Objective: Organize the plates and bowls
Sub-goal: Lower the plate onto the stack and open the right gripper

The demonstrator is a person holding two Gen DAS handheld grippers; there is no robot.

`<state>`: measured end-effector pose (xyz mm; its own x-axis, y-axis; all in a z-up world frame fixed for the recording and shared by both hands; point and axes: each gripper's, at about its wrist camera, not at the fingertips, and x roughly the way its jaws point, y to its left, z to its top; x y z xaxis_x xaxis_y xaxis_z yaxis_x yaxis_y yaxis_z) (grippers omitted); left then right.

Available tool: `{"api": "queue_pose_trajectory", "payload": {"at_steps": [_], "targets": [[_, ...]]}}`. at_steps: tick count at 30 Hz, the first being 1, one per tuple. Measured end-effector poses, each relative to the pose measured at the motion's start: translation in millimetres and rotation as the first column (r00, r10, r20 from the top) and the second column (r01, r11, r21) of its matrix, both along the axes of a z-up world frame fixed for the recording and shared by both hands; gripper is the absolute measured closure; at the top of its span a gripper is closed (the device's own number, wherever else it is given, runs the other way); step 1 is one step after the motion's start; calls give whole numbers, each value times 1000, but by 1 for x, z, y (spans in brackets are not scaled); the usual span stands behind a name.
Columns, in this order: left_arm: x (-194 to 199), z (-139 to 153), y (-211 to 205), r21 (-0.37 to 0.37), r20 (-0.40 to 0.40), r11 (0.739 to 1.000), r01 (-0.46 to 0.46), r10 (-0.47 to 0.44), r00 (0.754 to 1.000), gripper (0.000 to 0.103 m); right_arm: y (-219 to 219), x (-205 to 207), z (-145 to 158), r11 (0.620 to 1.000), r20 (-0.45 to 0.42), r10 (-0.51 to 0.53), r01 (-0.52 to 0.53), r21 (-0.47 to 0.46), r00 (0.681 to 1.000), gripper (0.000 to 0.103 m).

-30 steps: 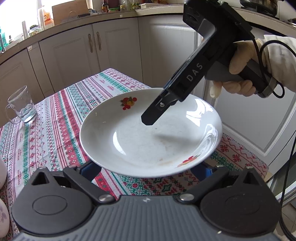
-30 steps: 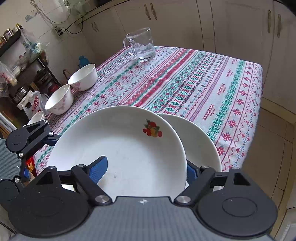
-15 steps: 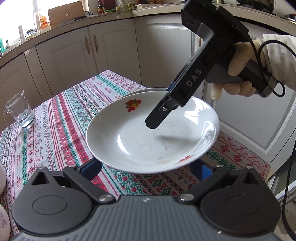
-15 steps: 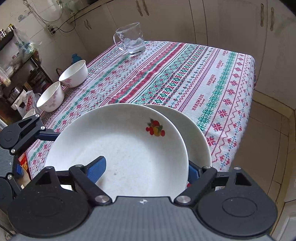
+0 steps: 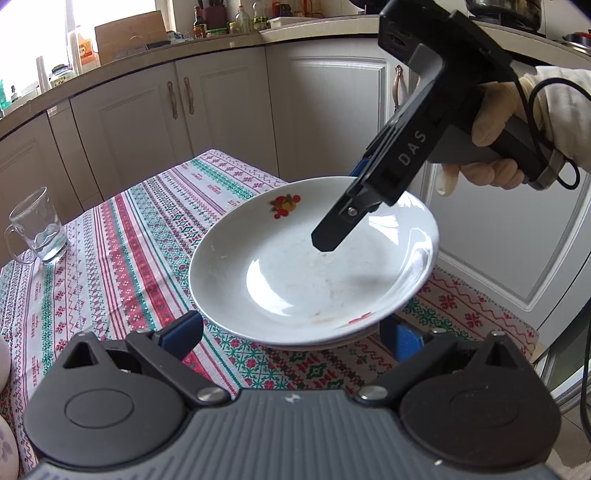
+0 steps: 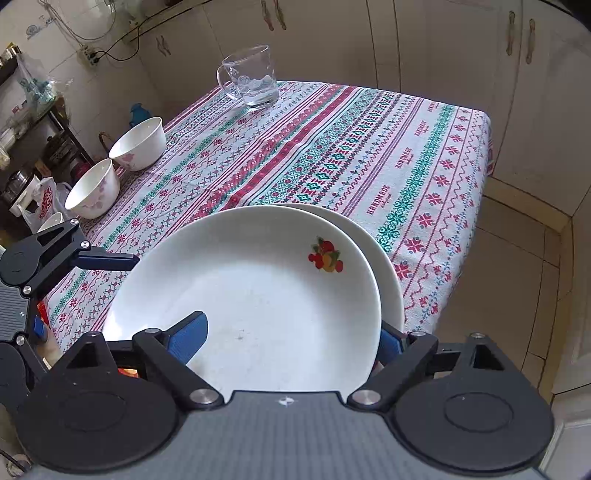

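Nearby, two bowls (image 6: 118,164) and a glass mug (image 6: 253,75) stand clear.

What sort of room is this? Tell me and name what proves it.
Most likely a home kitchen. Cream cabinet doors run under a countertop crowded with bottles and jars, and a table with a patterned tablecloth carries stacked white plates, bowls and a glass mug.

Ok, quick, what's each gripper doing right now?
Left gripper: open, holding nothing.
Right gripper: jaws opening around the fruit-print plate, which rests on a second plate.
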<state>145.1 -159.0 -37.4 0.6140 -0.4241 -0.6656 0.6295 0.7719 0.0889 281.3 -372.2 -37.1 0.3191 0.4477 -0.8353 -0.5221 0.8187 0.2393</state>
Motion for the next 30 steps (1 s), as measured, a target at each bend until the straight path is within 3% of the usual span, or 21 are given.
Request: {"api": "queue_pose_trajectory", "payload": {"at_steps": [30], "targets": [[3, -6, 5, -10, -18, 1000, -12, 12, 1000, 0, -10, -25, 14, 997, 48, -61, 63, -45, 997, 5]]}}
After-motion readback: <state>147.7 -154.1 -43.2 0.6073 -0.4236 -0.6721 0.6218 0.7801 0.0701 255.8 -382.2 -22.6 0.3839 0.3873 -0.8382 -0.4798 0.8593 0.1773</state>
